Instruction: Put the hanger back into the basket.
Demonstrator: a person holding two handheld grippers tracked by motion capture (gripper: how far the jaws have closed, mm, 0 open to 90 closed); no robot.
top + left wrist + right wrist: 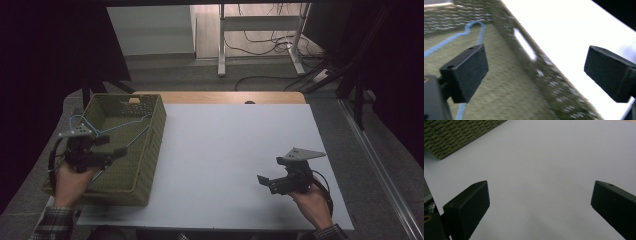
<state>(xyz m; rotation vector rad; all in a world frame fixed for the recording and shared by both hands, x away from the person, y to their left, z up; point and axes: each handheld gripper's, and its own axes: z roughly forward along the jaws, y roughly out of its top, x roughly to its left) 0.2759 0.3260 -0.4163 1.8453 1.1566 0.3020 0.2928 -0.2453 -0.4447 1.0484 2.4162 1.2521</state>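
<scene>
Left gripper (107, 150) fingers (465, 72) stand wide apart with nothing between them, hovering over the green woven basket (150, 150). One blue wire hanger (112, 127) lies flat on the basket floor, so the drop-in looks done. Right gripper (270, 182) fingers (466, 207) are apart too, empty above the bare white tabletop (225, 150). Count: one hanger, one basket, two grippers. Seemingly nothing left to load.

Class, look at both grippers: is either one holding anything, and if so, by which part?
Nothing is held. The left gripper is open above the basket, the hanger lying loose inside; the right gripper is open too.
</scene>
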